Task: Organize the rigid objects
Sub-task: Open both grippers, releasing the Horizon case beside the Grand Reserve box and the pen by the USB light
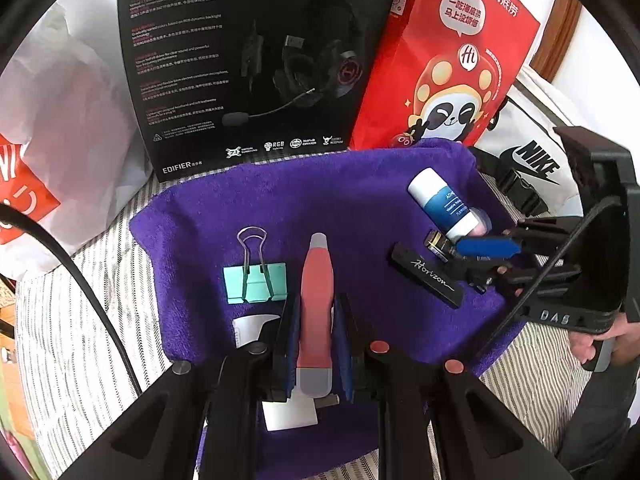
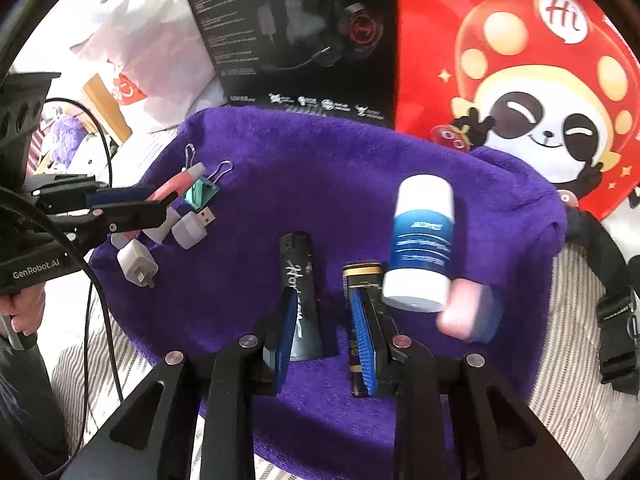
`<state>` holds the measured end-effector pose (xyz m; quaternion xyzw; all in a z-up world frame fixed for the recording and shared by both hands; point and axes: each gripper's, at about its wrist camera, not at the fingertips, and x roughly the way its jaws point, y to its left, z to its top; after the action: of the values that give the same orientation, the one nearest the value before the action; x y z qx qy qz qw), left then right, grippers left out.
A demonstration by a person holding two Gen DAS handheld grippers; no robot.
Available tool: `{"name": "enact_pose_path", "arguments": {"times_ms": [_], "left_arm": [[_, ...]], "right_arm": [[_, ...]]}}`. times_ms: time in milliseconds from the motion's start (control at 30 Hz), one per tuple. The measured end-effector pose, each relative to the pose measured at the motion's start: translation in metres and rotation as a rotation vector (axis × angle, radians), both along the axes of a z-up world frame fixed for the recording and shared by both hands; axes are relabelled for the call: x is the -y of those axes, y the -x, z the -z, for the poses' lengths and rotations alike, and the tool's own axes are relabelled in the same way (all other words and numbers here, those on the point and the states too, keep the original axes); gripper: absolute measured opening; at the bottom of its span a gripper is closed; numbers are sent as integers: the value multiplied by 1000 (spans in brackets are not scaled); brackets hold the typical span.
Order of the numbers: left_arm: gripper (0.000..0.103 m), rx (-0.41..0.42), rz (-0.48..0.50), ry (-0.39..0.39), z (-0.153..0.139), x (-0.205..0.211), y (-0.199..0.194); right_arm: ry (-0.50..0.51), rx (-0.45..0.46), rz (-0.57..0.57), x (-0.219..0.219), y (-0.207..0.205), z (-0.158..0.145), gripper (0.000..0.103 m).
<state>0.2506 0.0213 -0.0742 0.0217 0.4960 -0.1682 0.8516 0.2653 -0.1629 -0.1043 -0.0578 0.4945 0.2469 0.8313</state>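
A purple towel [image 1: 340,200] holds the objects. My left gripper [image 1: 316,312] is shut on a pink and grey pen-shaped tool [image 1: 318,280], which also shows in the right wrist view [image 2: 176,186]. A teal binder clip [image 1: 254,280] lies just left of it. My right gripper [image 2: 324,312] is open, with a black Horizon stick [image 2: 298,280] at its left finger and a black-gold battery [image 2: 360,276] at its right finger. A white and blue tube [image 2: 420,248] lies to the right. White USB plugs [image 2: 192,228] lie near the left gripper.
A black Edifier headset box [image 1: 248,60] and a red panda bag [image 1: 448,60] stand behind the towel. A white plastic bag [image 1: 60,120] is at the left, a Nike bag [image 1: 528,160] with black straps at the right. Striped fabric [image 1: 100,320] lies underneath.
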Motion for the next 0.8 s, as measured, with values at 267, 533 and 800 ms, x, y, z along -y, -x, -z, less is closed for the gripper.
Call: {"name": "enact_pose_path", "arguments": {"times_ms": [267, 533, 800], "left_arm": [[17, -22, 37, 2, 8, 15, 0], [17, -48, 81, -10, 18, 32, 1], [17, -80, 92, -30, 31, 41, -2]], "right_arm": [[-17, 28, 41, 17, 2, -12, 29], [-29, 39, 57, 29, 2, -18, 30], [-25, 41, 57, 31, 2, -18, 30]]}}
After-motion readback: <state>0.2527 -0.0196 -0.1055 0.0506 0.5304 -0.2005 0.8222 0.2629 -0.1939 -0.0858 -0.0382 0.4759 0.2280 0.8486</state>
